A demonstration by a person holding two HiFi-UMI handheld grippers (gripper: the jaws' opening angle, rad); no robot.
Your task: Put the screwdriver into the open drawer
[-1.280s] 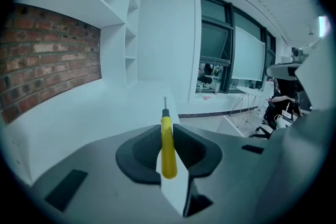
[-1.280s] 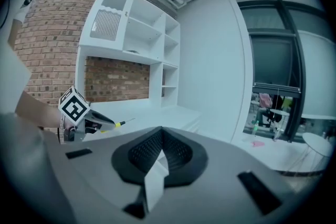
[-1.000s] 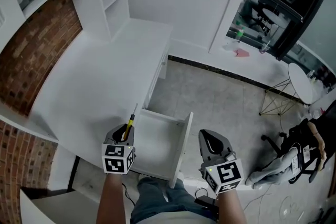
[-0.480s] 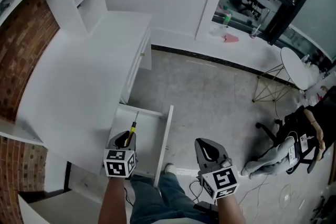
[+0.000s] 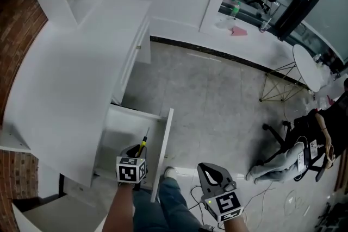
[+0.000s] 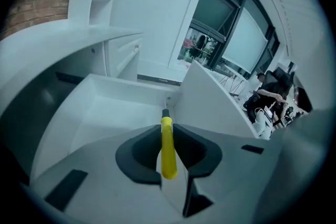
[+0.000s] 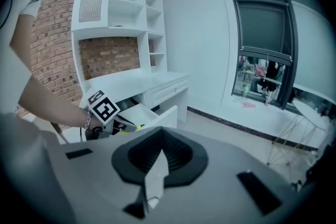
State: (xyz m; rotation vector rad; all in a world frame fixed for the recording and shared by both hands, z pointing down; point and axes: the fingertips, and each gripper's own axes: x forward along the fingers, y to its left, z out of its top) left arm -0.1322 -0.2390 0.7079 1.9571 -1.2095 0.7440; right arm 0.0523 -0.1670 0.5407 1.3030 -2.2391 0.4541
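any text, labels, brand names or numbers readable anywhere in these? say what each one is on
None: no word, number or brand can be read in any view.
Marker cube of the left gripper: black-and-white square pattern, no letters.
Marker cube of the right gripper: the same.
Screwdriver handle: plain yellow, no print seen.
Small green item on the far ledge: too small to read.
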